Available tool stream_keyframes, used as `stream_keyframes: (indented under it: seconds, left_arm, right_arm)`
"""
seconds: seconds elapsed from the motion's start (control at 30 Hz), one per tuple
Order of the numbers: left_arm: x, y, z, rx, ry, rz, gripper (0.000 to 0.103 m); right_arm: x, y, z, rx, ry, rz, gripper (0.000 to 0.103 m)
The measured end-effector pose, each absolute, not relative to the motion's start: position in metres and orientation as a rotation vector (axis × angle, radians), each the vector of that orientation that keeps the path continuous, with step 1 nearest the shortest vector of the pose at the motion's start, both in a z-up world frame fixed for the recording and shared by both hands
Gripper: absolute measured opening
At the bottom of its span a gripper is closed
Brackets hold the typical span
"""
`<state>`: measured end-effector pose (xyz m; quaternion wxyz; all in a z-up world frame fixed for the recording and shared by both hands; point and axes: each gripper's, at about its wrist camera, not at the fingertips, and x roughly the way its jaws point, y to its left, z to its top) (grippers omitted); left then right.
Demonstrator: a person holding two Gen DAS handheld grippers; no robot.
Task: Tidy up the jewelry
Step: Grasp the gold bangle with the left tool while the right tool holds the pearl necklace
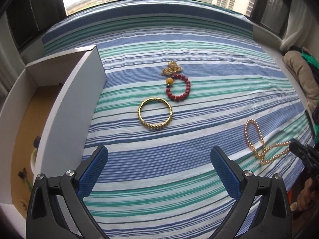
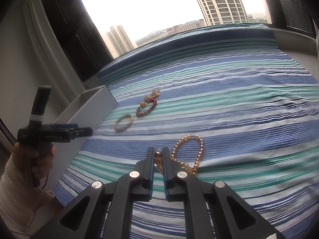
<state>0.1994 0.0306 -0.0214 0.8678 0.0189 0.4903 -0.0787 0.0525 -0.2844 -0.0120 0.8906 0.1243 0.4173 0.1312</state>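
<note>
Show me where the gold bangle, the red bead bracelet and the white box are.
gold bangle (image 1: 155, 113): left wrist view, point on its near rim.
red bead bracelet (image 1: 178, 87): left wrist view, point on its right-hand beads.
white box (image 1: 75, 107): left wrist view, point on its outer side wall.

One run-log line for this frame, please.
right claw: shut on amber bead necklace | left claw: open, empty | gold bangle, red bead bracelet: on striped cloth | white box: beside
</note>
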Motion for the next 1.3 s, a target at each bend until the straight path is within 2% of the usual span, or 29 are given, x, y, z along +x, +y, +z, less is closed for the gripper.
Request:
stream_keyframes:
  seconds: [0.67,1.13,1.17,1.3]
  left_arm:
    - [0.221,0.032,-0.018,0.080,1.020,-0.170,0.102]
    - [0.253,0.039,-0.010,-0.105,1.026,-0.261,0.101]
    - [0.256,0.034,-0.016,-0.083,1.036,-0.266,0.099]
    - [0.264,-0.001,-0.052,0.080,1.097,-0.266,0.076]
  right_arm:
    - [0.051,-0.285,-0.018,0.276,0.887,0.280,0.008]
    - [0.050,-0.289,-0.015,0.292,0.879,0.284,0.008]
    - [0.050,-0.289,-0.016,0.291,0.882,0.284,0.008]
    - [0.052,-0.284,-0.017,0.285,0.888,0.291,0.008]
